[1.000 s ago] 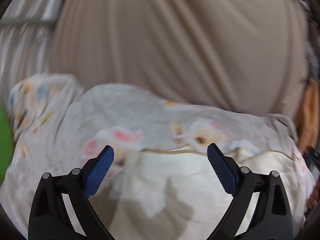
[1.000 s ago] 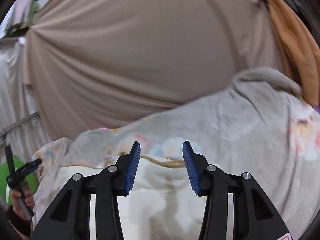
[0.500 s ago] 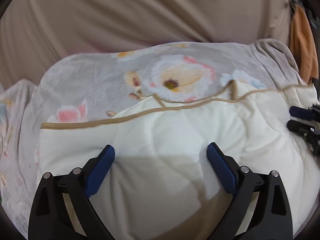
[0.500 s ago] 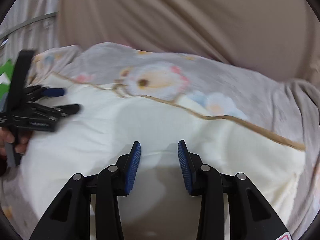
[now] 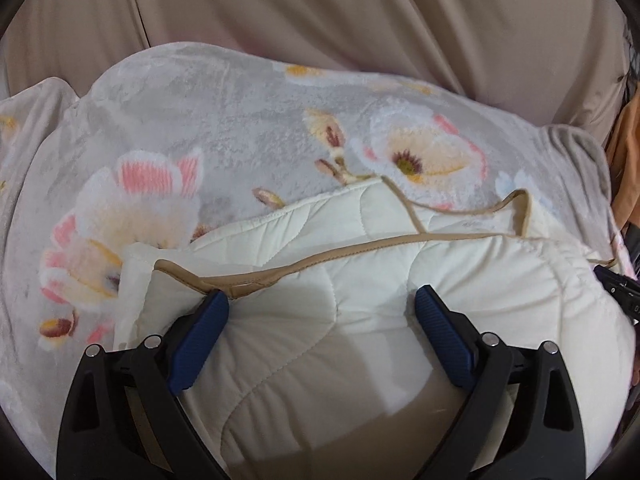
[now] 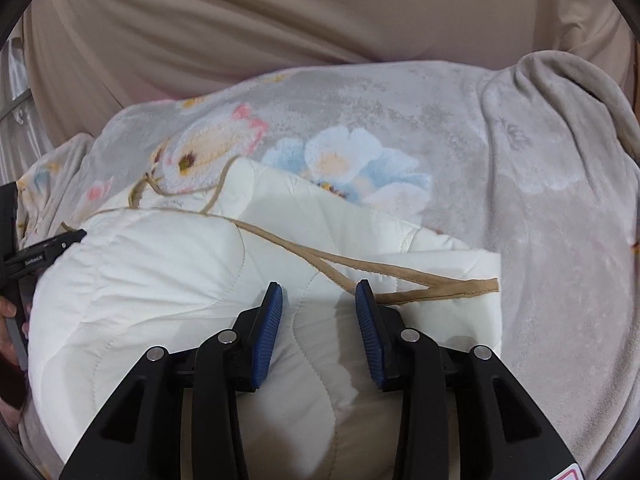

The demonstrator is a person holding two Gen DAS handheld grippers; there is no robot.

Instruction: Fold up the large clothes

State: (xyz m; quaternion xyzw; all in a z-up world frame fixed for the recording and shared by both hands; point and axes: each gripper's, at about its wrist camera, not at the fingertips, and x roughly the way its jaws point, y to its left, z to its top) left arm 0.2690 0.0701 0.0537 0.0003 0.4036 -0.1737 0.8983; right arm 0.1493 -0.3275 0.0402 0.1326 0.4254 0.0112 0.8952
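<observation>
Quilt [image 5: 360, 280], cream with a tan binding [image 5: 320, 264], lies bunched in a padded heap on a grey flowered blanket [image 5: 224, 120], with a beige sheet [image 5: 320, 12] behind. The left gripper [image 5: 320, 312] sits low over the near part of the quilt, its blue fingers [image 5: 198, 344] spread wide and gripping nothing; the left fingertip is just beside the tan binding at the folded edge. The right gripper [image 6: 319, 304] also hovers over the cream padding, fingers [image 6: 266, 344] parted with quilt showing between them, clasping nothing; its right fingertip lies against the binding [image 6: 440, 289] near the quilt's corner. From the right wrist view the left gripper's black tip [image 6: 44, 254] shows at the quilt's left edge
</observation>
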